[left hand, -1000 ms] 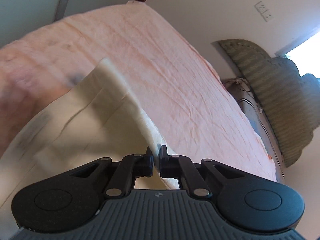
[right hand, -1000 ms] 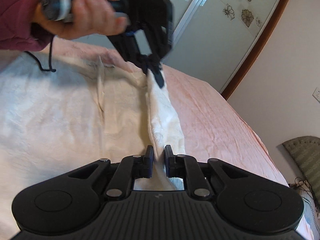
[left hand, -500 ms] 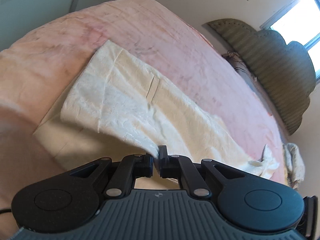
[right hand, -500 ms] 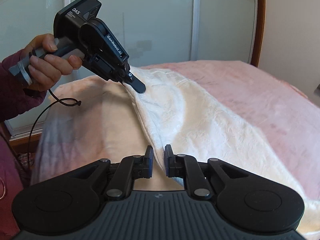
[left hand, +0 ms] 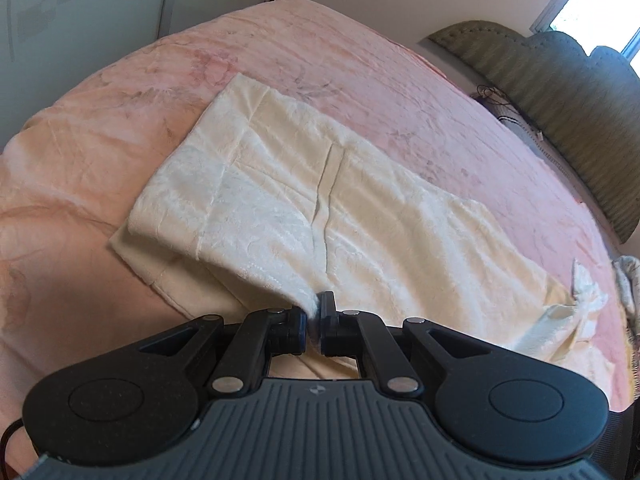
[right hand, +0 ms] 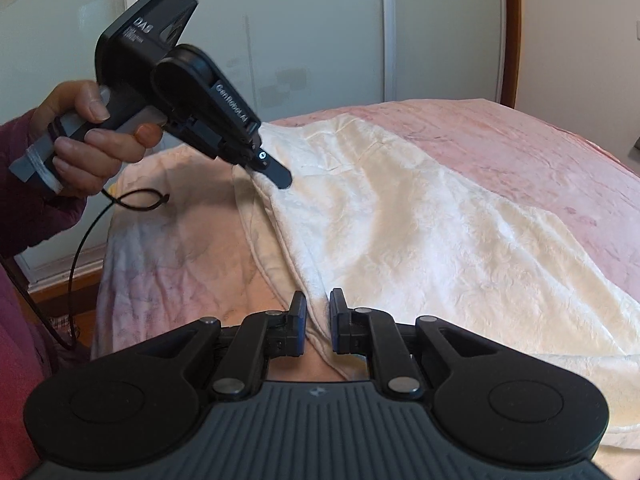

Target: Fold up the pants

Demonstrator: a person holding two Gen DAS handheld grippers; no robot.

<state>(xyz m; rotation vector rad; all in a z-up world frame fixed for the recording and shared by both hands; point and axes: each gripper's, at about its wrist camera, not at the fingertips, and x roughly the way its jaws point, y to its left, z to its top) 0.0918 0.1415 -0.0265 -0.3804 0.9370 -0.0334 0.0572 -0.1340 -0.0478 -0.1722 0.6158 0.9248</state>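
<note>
Clamping pants (left hand: 360, 200) both grippers, left (left hand: 314, 314), right (right hand: 318, 312); fabric now folded over bed (left hand: 360, 60).

Bed (left hand: 360, 60) under a pink blanket (right hand: 540, 168), cream pants (left hand: 320, 200) spread on it.
In the left wrist view the blanket fills the frame, with the headboard (left hand: 560, 92) at 2 o'clock. The pants lie directly on the blanket at centre, running from 11 o'clock to 4 o'clock, one layer folded over another. A small pale cloth (left hand: 624, 276) sits at the bed's edge at 3 o'clock.
</note>
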